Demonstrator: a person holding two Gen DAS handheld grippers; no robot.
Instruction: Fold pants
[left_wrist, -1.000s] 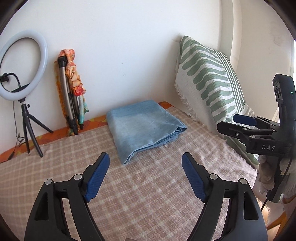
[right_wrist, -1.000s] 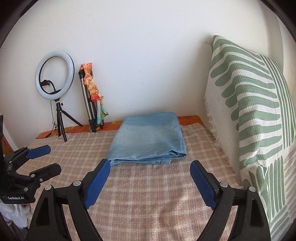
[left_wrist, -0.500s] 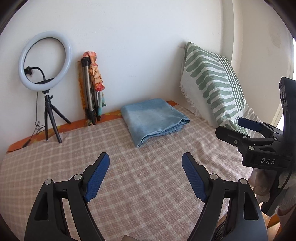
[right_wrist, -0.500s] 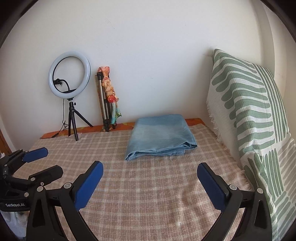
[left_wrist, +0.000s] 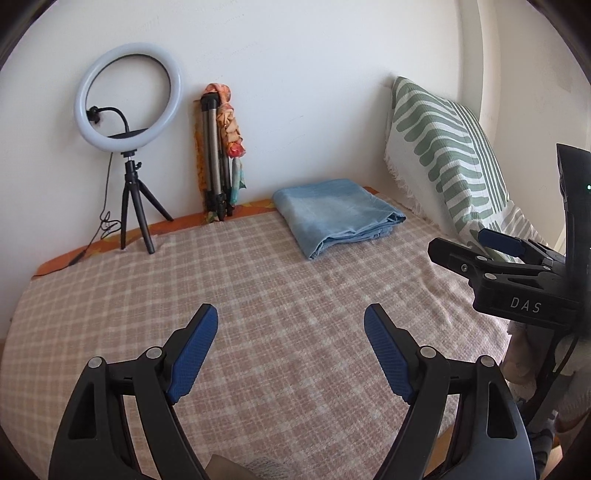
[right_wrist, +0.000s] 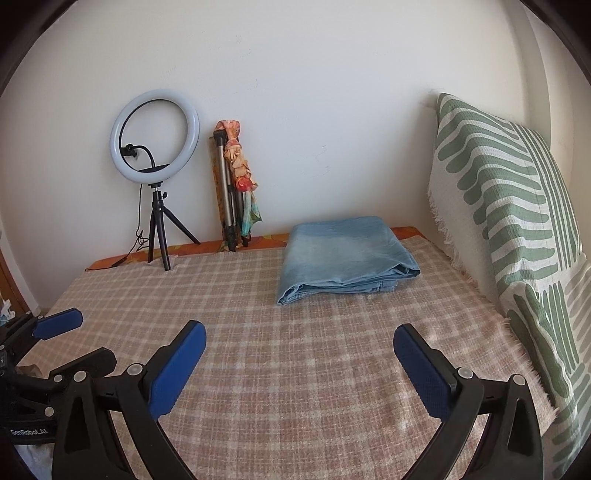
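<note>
Checked blanket (right_wrist: 295, 369), folded blue pants (right_wrist: 343, 254) at far edge, left hand-held gripper (left_wrist: 290, 336) wide, right hand-held gripper (right_wrist: 299, 350) wide

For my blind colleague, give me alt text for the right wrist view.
Folded blue pants lie on a checked blanket, beyond the open right tongs. A ring light stands by the wall, a striped pillow at right.

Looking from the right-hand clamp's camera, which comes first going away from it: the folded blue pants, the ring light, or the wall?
From the right gripper:
1. Folded blue pants, ahead on the checked blanket, slightly right.
2. Ring light, farther back on the left, on its tripod.
3. Wall, behind everything.
</note>
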